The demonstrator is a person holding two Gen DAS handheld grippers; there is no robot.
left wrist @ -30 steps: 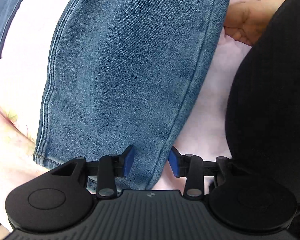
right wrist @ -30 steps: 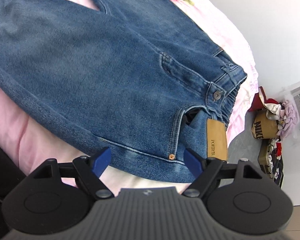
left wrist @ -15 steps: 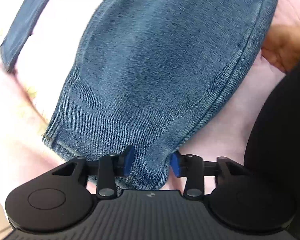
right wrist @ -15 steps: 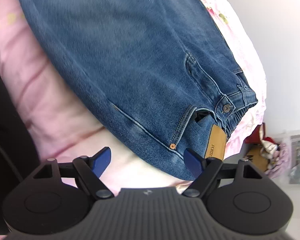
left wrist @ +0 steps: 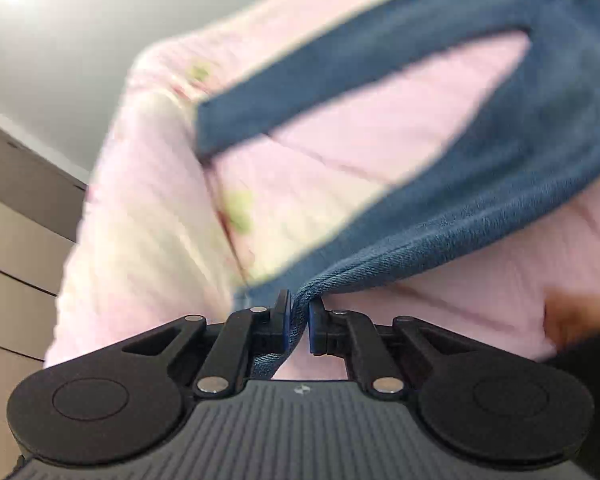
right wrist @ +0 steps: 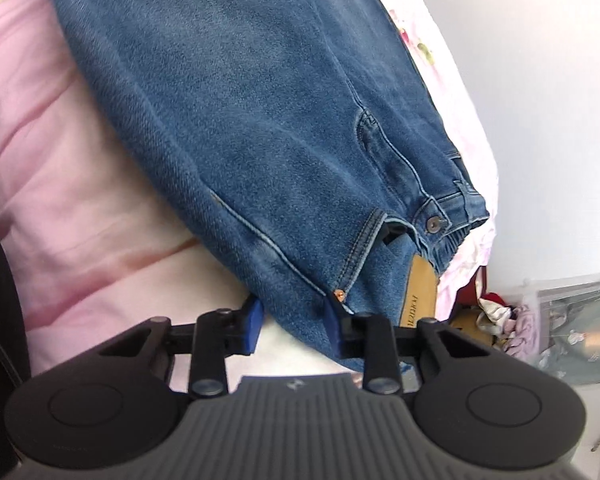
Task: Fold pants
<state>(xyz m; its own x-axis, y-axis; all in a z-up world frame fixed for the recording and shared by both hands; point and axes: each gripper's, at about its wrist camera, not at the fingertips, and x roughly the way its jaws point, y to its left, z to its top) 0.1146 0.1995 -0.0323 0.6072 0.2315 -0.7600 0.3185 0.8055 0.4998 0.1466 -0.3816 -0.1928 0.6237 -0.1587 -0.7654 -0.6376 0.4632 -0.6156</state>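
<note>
My left hand-held gripper (left wrist: 299, 326) now pinches the jeans (left wrist: 440, 236) hem; right one (right wrist: 291, 326), narrowed, straddles the hip, so folding can start.

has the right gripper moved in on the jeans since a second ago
Yes. The right gripper has come toward the waist corner of the jeans on the pink blanket, and its jaws have narrowed around the side seam.

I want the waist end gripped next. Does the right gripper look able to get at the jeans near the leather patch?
Probably yes: the right gripper already straddles the jeans edge beside the leather patch, with nothing between.
</note>
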